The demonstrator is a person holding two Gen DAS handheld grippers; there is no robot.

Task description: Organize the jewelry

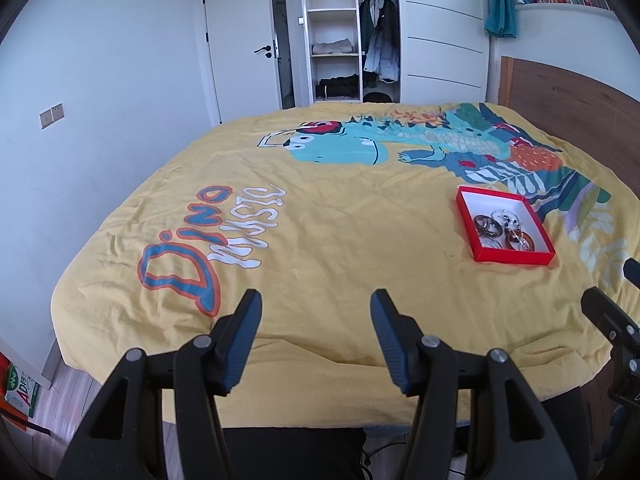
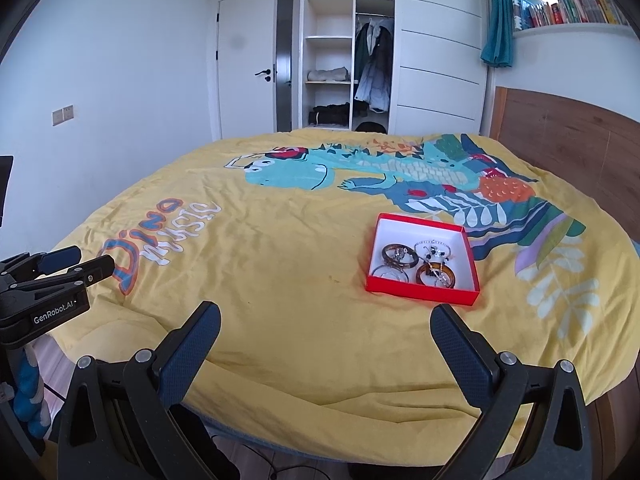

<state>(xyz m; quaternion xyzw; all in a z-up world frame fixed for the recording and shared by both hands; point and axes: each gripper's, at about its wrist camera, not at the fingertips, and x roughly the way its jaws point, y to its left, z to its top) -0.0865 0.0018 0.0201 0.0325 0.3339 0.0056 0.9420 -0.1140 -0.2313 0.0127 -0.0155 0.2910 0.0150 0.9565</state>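
While both grippers hover over the near edge of a bed [image 2: 280, 320] spread with a yellow dinosaur-print cover, neither holds anything. The left gripper [image 1: 316, 320] has its fingers apart and empty. The right gripper [image 2: 326, 340] has its fingers spread wider, also empty. A shallow red box [image 2: 422, 296] with a white inside lies on the cover just ahead of the right fingers, slightly toward their right, and far to the right of the left fingers. Inside it rest brown bangles [image 2: 400, 258], thin silver hoops and a beaded piece, crowded together.
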